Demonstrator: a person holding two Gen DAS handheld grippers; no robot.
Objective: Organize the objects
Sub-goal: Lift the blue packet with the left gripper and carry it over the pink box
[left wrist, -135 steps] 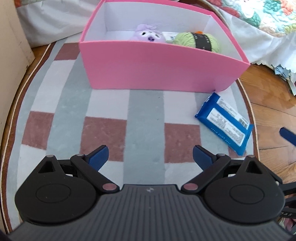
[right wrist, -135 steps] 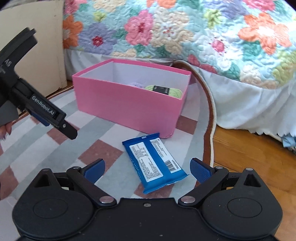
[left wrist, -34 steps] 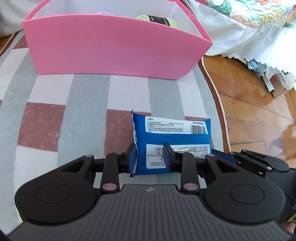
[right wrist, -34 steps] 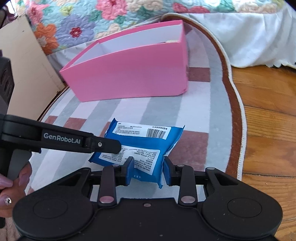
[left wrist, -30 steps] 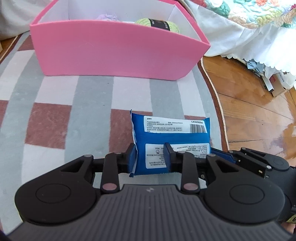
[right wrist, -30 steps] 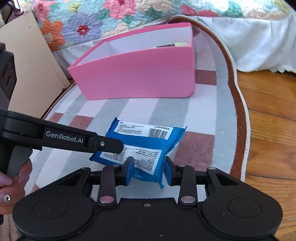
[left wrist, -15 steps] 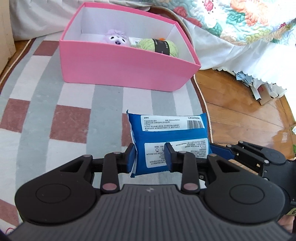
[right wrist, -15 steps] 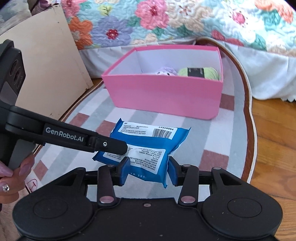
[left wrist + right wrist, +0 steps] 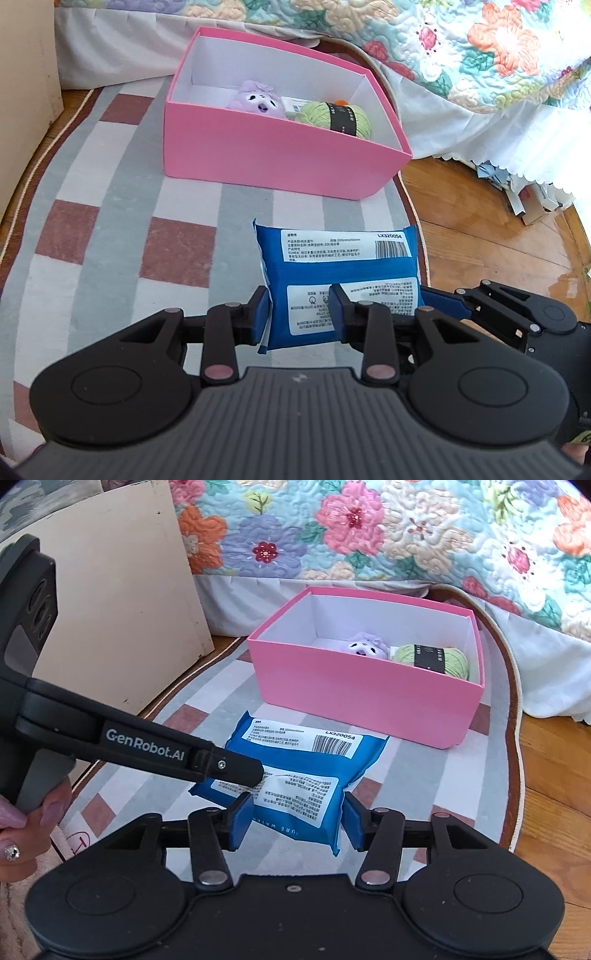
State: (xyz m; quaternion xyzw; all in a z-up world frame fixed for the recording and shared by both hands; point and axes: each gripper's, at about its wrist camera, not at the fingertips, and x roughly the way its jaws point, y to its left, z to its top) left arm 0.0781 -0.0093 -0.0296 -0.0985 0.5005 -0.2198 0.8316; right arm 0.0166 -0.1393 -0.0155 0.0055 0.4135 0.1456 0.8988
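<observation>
**Blue pack held over the rug, half of it hidden by the claws**

Above the striped rug (image 9: 110, 206), just in front of the pink box (image 9: 280, 162), the blue pack (image 9: 343, 266) hangs clear of the floor. The left claw (image 9: 298, 314) pinches its near-left end, and that end is hidden behind the blue pads. The right claw (image 9: 297, 818) has just been opening; its pads now stand to either side of the pack's near corner, and whether they touch it is hard to tell. White labels on the pack carry a barcode and "LX320054"; the small print is too fine to read. The left claw's side arm reads "GenRobot.AI". Inside the box, the purple plush toy (image 9: 365, 647) and green yarn ball (image 9: 432, 659) show only their tops over the wall. A hand (image 9: 26, 823) is cut off at the frame edge.
</observation>
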